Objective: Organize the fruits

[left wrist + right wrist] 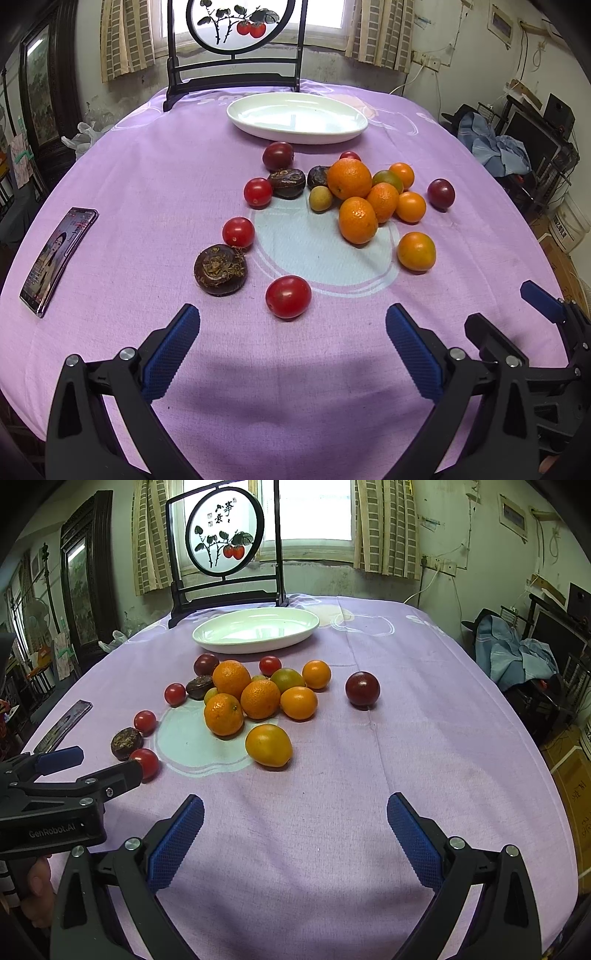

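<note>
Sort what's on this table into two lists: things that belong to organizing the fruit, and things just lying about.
Part of the job:
- white plate, empty
- oranges in a cluster
- red tomatoes
- dark brown water chestnuts
- dark red fruit off alone
- left gripper and right gripper, both open

Lying about:
- phone
- painted screen on a stand

We read "GenRobot.AI" on left gripper [110, 766] body. Painted characters on round screen [224, 531], too small to read. Tablecloth [221, 99] lettering partly hidden.
</note>
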The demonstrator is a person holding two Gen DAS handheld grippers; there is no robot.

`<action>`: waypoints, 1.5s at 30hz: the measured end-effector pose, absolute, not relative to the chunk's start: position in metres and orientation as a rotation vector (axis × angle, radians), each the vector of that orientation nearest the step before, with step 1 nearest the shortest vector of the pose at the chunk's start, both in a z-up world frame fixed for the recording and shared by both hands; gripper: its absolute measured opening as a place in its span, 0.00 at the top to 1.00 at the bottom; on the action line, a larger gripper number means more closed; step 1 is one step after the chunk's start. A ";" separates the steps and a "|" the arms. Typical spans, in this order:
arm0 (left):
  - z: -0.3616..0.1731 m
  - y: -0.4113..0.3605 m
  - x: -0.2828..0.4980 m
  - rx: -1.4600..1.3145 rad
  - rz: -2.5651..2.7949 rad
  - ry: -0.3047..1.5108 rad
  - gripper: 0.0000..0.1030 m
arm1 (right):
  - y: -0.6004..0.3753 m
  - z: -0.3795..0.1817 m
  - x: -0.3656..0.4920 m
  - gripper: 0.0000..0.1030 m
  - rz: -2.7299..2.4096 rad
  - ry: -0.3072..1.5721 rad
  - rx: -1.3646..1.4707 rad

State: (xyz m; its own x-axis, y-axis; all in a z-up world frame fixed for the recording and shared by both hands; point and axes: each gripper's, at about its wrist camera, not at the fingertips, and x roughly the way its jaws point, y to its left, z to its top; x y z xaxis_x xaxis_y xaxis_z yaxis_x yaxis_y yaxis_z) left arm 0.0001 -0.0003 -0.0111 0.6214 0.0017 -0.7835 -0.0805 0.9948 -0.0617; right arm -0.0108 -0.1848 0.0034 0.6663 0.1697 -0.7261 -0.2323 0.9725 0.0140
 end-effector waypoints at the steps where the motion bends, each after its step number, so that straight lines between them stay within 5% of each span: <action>1: -0.011 0.000 0.000 -0.095 0.048 0.900 0.04 | -0.185 0.002 -0.011 0.03 0.227 0.811 -0.082; 45: -0.023 0.002 0.004 -0.094 0.051 0.926 0.04 | -0.181 -0.011 -0.007 0.03 0.230 0.840 -0.078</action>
